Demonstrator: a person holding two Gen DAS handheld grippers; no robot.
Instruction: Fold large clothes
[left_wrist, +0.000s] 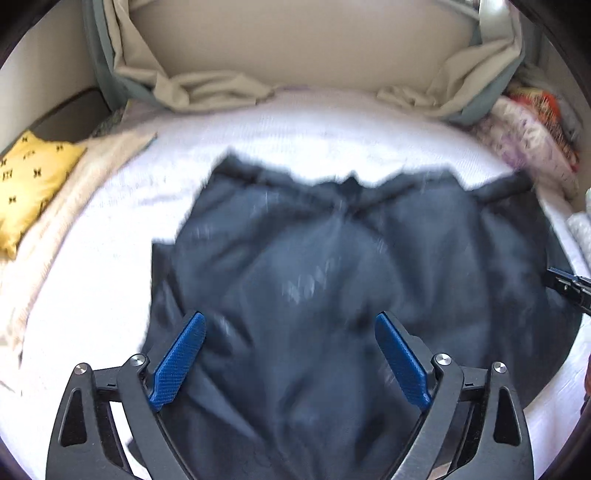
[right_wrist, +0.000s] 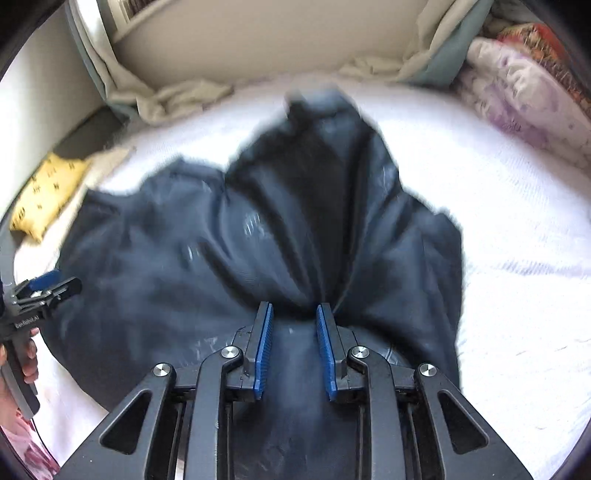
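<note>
Dark garment (right_wrist: 229, 236) bunched between right tool (right_wrist: 294, 314) pads

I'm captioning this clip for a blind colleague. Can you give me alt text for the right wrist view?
The right claw, jaws narrowed, pinches a gathered ridge of a dark navy garment spread on a white bed. The left claw shows at the left edge, over the garment's edge. A yellow patterned pillow lies far left, a floral bundle top right.
</note>
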